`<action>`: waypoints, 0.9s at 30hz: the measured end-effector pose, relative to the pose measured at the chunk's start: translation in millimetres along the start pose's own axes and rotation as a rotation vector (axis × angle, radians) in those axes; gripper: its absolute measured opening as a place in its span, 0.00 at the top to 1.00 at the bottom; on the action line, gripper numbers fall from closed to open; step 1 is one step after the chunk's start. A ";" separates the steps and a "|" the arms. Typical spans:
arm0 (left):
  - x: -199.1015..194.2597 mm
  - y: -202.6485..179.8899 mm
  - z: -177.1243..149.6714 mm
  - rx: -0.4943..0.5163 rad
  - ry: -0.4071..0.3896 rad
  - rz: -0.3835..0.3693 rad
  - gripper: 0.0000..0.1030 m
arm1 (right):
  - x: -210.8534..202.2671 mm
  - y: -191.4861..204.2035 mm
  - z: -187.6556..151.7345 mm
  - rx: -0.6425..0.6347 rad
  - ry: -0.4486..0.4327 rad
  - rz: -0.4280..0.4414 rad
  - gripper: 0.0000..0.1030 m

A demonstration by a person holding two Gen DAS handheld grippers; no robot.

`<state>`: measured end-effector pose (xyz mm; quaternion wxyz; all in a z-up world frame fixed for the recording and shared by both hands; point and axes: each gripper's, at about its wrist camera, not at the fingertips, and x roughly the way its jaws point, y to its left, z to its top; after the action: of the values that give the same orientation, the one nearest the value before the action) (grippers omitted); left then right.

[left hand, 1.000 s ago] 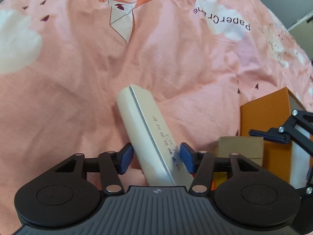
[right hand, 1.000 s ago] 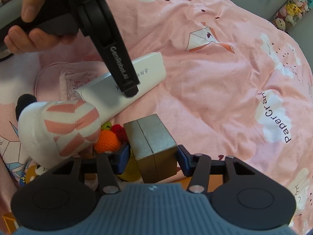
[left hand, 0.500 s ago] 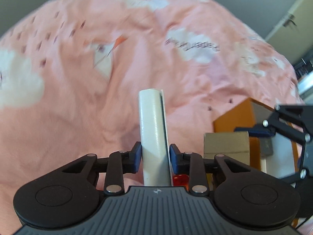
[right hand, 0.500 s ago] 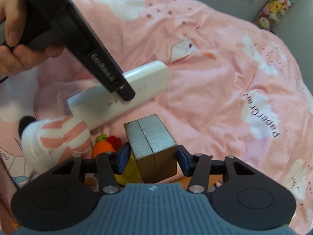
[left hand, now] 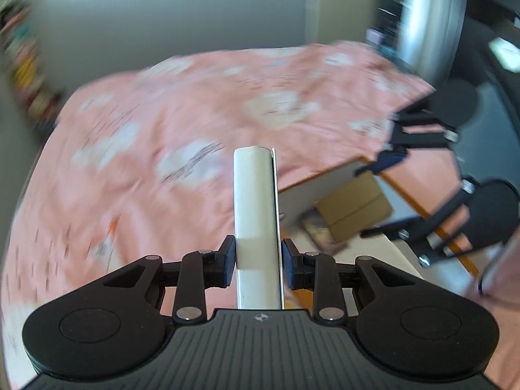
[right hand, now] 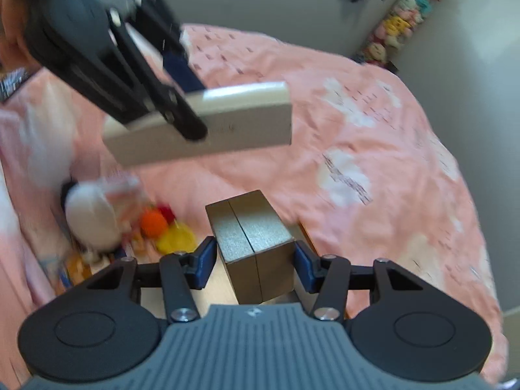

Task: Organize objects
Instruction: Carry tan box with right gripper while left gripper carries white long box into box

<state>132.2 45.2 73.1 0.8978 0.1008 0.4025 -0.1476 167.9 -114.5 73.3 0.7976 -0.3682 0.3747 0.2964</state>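
Note:
My left gripper (left hand: 258,260) is shut on a long white box (left hand: 256,211), which stands on its narrow edge between the pads and is held clear above the pink bedspread (left hand: 146,136). In the right wrist view the same white box (right hand: 227,120) hangs level at upper left with the left gripper (right hand: 182,107) clamped round it. My right gripper (right hand: 255,260) is shut on a small brown box (right hand: 250,237), also raised off the bed. The left wrist view shows that brown box (left hand: 354,208) between the right gripper's fingers (left hand: 380,230), over an orange-rimmed box (left hand: 403,195).
A white plush toy (right hand: 91,214), an orange ball (right hand: 154,224) and a yellow toy (right hand: 175,240) lie in a heap at lower left on the bed. Grey walls surround the bed, and a column of plush toys (right hand: 396,29) stands in the far corner.
The left gripper closed on the white box, rolled it onto its edge and lifted it off the bed. The right gripper rose with the brown box still in it.

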 end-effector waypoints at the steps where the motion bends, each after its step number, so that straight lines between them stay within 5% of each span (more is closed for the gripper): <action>1: 2.6 -15.2 4.9 0.058 0.005 -0.017 0.68 | -2.7 -1.6 -10.3 0.008 0.025 -0.007 0.48; 11: 64.8 -127.2 10.4 0.538 0.080 -0.149 0.68 | -13.2 12.2 -93.3 0.107 0.205 0.053 0.48; 20: 136.6 -155.5 -37.1 0.863 0.172 -0.110 0.67 | 22.4 7.6 -114.5 0.227 0.274 0.151 0.48; 27: 166.8 -166.6 -79.9 1.046 0.164 -0.066 0.67 | 47.1 -12.6 -117.5 0.351 0.299 0.196 0.48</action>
<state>124.6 -117.5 -115.2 0.6879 0.5337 0.3469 -0.3486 158.2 -207.3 -13.1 0.7525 -0.2253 0.5682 0.2451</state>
